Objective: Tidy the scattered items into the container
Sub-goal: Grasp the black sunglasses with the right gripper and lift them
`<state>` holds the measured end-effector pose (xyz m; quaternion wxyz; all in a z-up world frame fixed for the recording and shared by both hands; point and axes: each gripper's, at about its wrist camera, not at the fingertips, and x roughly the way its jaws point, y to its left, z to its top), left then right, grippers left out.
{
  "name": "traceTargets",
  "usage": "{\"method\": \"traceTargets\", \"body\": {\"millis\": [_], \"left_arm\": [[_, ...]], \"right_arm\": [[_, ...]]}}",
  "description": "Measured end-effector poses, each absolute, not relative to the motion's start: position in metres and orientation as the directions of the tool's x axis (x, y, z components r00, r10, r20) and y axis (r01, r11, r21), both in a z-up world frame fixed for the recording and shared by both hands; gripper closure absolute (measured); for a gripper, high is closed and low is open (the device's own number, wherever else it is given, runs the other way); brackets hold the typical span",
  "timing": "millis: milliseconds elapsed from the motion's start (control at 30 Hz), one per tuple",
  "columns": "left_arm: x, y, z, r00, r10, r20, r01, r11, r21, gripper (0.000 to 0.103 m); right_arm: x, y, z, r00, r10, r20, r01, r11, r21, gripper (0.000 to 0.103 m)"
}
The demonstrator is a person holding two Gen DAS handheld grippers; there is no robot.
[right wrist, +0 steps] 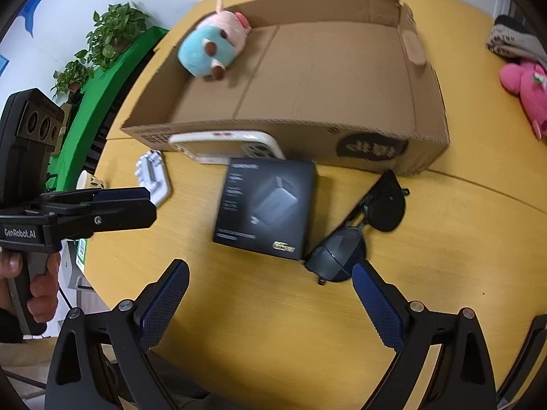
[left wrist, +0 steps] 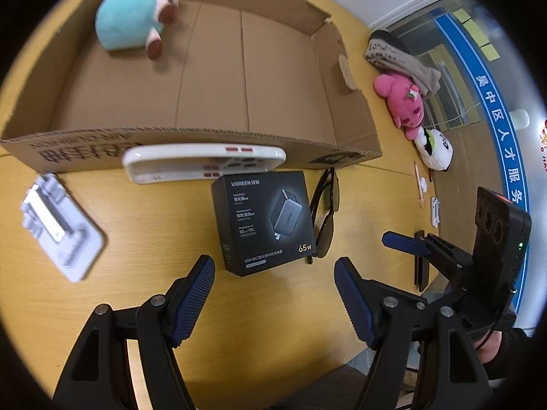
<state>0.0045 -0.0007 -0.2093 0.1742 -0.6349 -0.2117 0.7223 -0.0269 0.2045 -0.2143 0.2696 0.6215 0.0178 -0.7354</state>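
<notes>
Holding one item only: cardboard box (left wrist: pixel 205 78) contains the blue-pink plush (left wrist: pixel 136 10) in a far corner. Charger box (right wrist: pixel 266 208), phone case (left wrist: pixel 201 164), sunglasses (right wrist: pixel 359 235) lie outside it on the table (right wrist: pixel 273 324). Left gripper (left wrist: pixel 273 294) and right gripper (right wrist: pixel 270 304) both spread apart, empty.

Left gripper (left wrist: pixel 274 299): black plastic frame, silver round screws, ribbed blue finger pads (left wrist: pixel 193 302), white "GenRobot.AI" lettering, grey handle, black camera block with three round lenses. Right gripper (right wrist: pixel 270 302): same build, green indicator light, thin black cable. Bare-skinned hand (right wrist: pixel 41 282); dark sleeve.
</notes>
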Motion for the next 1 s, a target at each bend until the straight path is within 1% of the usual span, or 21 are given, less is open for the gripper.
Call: {"method": "traceTargets", "body": {"millis": [133, 267, 400, 433, 533, 600, 667, 733, 767, 900, 1000], "left_arm": [[-0.009, 0.009, -0.228, -0.091, 0.522, -0.848, 0.023, -0.85, -0.526, 0.031], [-0.022, 0.015, -0.244, -0.054, 0.521, -0.852, 0.029, -0.852, -0.523, 0.031], [-0.028, 0.022, -0.249, -0.032, 0.514, -0.857, 0.0, -0.858, -0.514, 0.031], [-0.029, 0.024, -0.249, -0.025, 0.51, -0.86, -0.008, -0.86, -0.51, 0.031], [-0.029, 0.027, -0.25, -0.01, 0.505, -0.863, -0.029, -0.863, -0.504, 0.031], [-0.029, 0.028, -0.25, 0.0, 0.505, -0.863, -0.039, -0.862, -0.505, 0.031], [-0.028, 0.03, -0.25, 0.007, 0.505, -0.863, -0.051, -0.862, -0.505, 0.031], [-0.028, 0.031, -0.249, 0.01, 0.503, -0.864, -0.062, -0.862, -0.503, 0.031], [-0.027, 0.033, -0.248, 0.011, 0.504, -0.864, -0.065, -0.862, -0.503, 0.031], [-0.024, 0.039, -0.241, 0.004, 0.506, -0.863, -0.087, -0.859, -0.504, 0.031], [-0.02, 0.045, -0.232, -0.008, 0.513, -0.858, -0.11, -0.853, -0.51, 0.031]], "right_arm": [[-0.042, 0.226, -0.232, -0.056, -0.367, -0.928, 0.345, -0.88, 0.327, 0.005], [-0.067, 0.251, -0.255, -0.029, -0.385, -0.922, 0.192, -0.908, 0.373, 0.005], [-0.087, 0.266, -0.282, 0.002, -0.44, -0.898, 0.048, -0.897, 0.44, 0.005], [-0.091, 0.269, -0.29, 0.009, -0.46, -0.888, 0.004, -0.888, 0.46, 0.008], [-0.1, 0.273, -0.312, 0.026, -0.498, -0.867, -0.117, -0.863, 0.492, 0.02], [-0.104, 0.27, -0.322, 0.032, -0.506, -0.862, -0.144, -0.856, 0.497, 0.029], [-0.108, 0.263, -0.326, 0.028, -0.503, -0.864, -0.126, -0.859, 0.496, 0.052], [-0.109, 0.258, -0.326, 0.017, -0.497, -0.867, -0.119, -0.862, 0.492, 0.06], [-0.11, 0.257, -0.325, 0.008, -0.487, -0.873, -0.114, -0.868, 0.483, 0.069], [-0.108, 0.259, -0.321, -0.018, -0.492, -0.871, -0.11, -0.865, 0.49, 0.071], [-0.105, 0.262, -0.311, -0.046, -0.498, -0.866, -0.097, -0.861, 0.5, 0.077]]}}
